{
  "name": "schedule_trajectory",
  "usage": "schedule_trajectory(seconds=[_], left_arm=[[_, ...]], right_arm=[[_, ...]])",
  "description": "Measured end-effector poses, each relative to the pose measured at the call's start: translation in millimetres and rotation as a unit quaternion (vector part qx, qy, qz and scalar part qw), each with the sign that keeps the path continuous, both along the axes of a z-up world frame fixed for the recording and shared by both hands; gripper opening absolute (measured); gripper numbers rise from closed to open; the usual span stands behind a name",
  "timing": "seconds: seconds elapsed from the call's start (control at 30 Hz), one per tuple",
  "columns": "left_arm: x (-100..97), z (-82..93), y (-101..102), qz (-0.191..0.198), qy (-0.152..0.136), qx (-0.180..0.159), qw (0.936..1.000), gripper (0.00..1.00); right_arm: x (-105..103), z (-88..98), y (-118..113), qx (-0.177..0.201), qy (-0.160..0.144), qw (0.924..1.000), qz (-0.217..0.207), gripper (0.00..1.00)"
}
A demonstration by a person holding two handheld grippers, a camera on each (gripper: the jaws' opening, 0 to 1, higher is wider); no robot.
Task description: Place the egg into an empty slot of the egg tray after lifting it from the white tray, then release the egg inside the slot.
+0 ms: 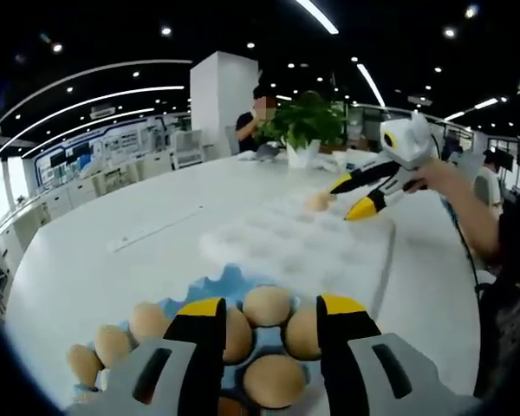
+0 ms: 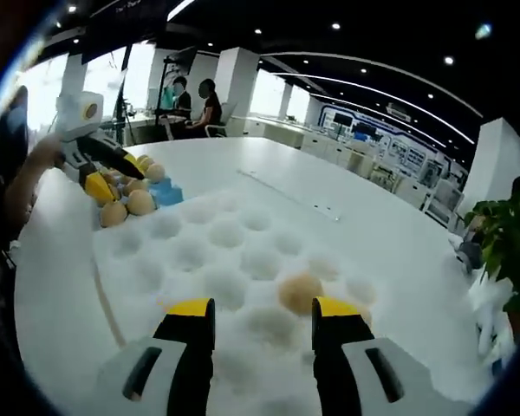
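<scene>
A large round white counter (image 2: 347, 217) carries a white moulded egg tray (image 2: 217, 260) with many round slots. Just beside it, a blue egg tray (image 2: 166, 192) filled with brown eggs also lies on the counter. A potted green plant (image 1: 308, 121) stands at its far edge.

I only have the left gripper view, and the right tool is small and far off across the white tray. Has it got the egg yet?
Observer: No. In the right gripper view the right tool is open, and the egg sits in a hollow just beyond the tips, nearer its right-hand jaw, not clamped.
Operator: Any other eggs on that tray? It's a blur from my side.
Observer: None that I can see. Every other hollow of the white tray in the right gripper view is bare.
</scene>
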State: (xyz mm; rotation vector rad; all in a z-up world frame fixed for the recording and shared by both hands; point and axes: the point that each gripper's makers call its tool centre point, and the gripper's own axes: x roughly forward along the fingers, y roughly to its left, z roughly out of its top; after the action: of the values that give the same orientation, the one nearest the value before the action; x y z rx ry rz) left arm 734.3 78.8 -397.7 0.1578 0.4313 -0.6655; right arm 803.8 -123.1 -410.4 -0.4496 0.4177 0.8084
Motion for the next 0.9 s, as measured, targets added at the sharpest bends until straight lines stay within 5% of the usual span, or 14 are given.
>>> schedule_trajectory(seconds=[0.9], left_arm=[[-5.5,-0.5,1.0,-0.002,0.0,-0.001,1.0,0.42]], right_arm=[[34.6,-8.2,2.4,-0.016,0.007,0.9997,-0.015,0.46]])
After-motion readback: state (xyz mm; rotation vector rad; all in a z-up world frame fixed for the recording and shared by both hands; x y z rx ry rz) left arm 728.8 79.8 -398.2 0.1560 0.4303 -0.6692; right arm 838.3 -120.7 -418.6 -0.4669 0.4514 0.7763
